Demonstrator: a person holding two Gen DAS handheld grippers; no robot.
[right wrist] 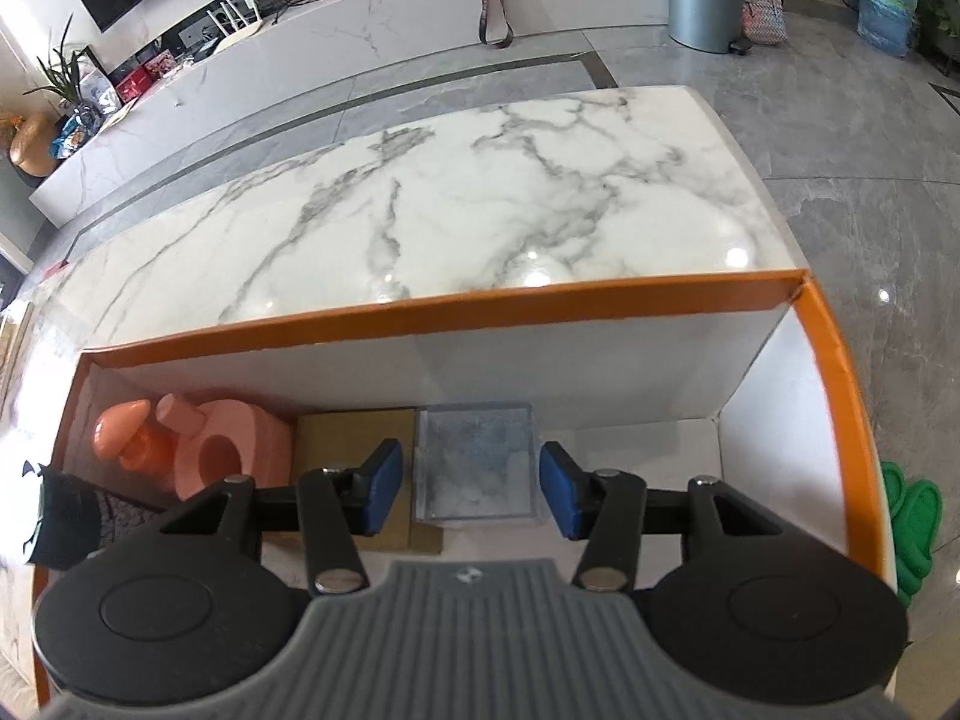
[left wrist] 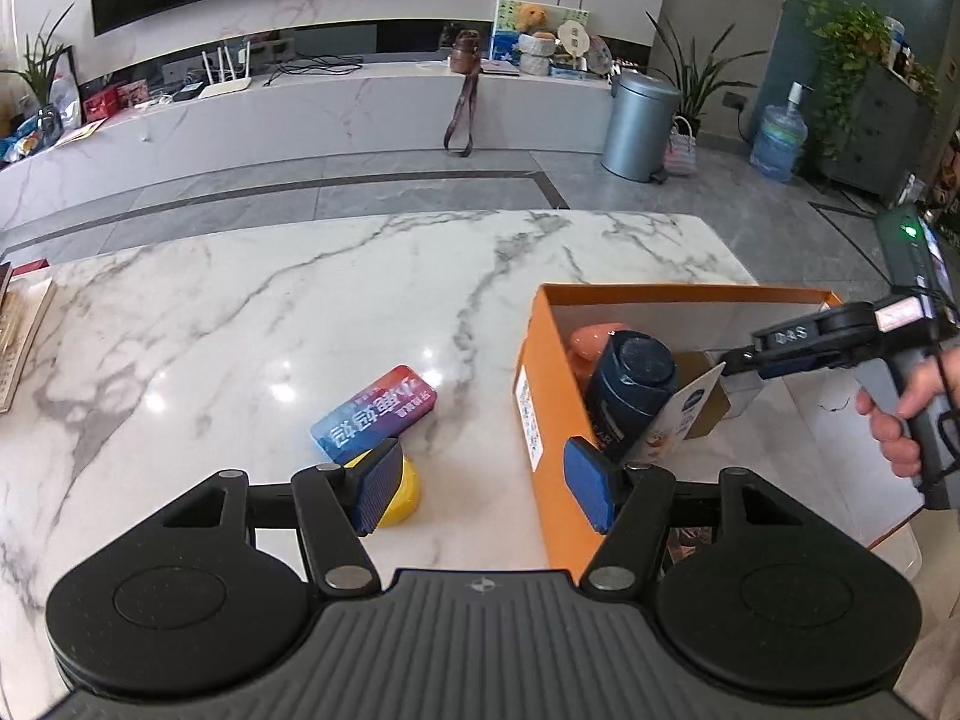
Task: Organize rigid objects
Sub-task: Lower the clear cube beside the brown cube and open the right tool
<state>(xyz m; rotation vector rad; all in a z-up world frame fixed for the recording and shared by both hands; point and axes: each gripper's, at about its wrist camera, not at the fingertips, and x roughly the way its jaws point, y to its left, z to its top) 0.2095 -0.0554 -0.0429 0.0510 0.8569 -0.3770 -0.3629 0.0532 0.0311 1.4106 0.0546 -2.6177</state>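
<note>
**Box filling up, two items still out on the marble**

The right gripper (right wrist: 471,489) hangs inside the orange box (right wrist: 831,360), jaws spread clear on either side of a clear square case (right wrist: 474,459) resting on the box floor. The pads are off it, so that one reads as released and delivered. At 9 o'clock from the case lies a flat brown cardboard piece (right wrist: 354,432), and further toward 9 o'clock a salmon-pink plastic piece (right wrist: 234,444) and an orange knob-shaped piece (right wrist: 123,429). In the left wrist view a dark blue bottle (left wrist: 636,384) stands in the box too.

So a good share is done, by my reckoning. Still left on the marble table (left wrist: 240,312): a flat red-and-blue tin (left wrist: 375,414) at roughly 11 o'clock from the left gripper (left wrist: 483,489), and a yellow object (left wrist: 405,495) half hidden behind its left finger. The left gripper is open and empty, hovering beside the box wall, looking ready for one of those.

Outside the box at 3 o'clock, something green (right wrist: 915,528) shows; what it is I can't tell.
</note>
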